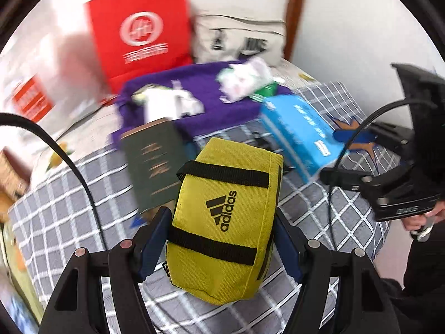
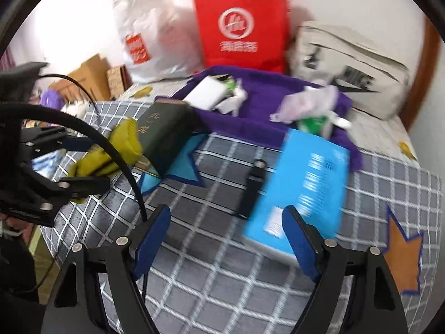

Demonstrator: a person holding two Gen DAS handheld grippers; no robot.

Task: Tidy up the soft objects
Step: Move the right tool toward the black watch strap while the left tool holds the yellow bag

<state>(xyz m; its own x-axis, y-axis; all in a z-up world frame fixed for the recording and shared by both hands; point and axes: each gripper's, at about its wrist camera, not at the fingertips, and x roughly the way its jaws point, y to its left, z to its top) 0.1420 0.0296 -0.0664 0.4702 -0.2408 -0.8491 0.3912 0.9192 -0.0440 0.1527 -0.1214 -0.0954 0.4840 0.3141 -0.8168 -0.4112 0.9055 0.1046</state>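
Two pairs of tongs worked over the grey checked bedcover [image 2: 222, 264]: the left tongs [image 1: 222, 239] clamped the yellow fabric Adidas pouch [image 1: 222, 222], while the right tongs [image 2: 226, 239] gaped empty. Just beyond lay a dark green book [image 1: 153, 164], a light blue box [image 2: 303, 186] and a cluttered purple cloth [image 1: 217, 108].

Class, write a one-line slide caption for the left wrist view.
Left gripper clamps a yellow pouch above the checked bedspread, green book behind.

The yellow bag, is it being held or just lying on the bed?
Held. The left gripper has its blue pads pressed on both sides of the yellow bag, which looks lifted above the checked blanket.
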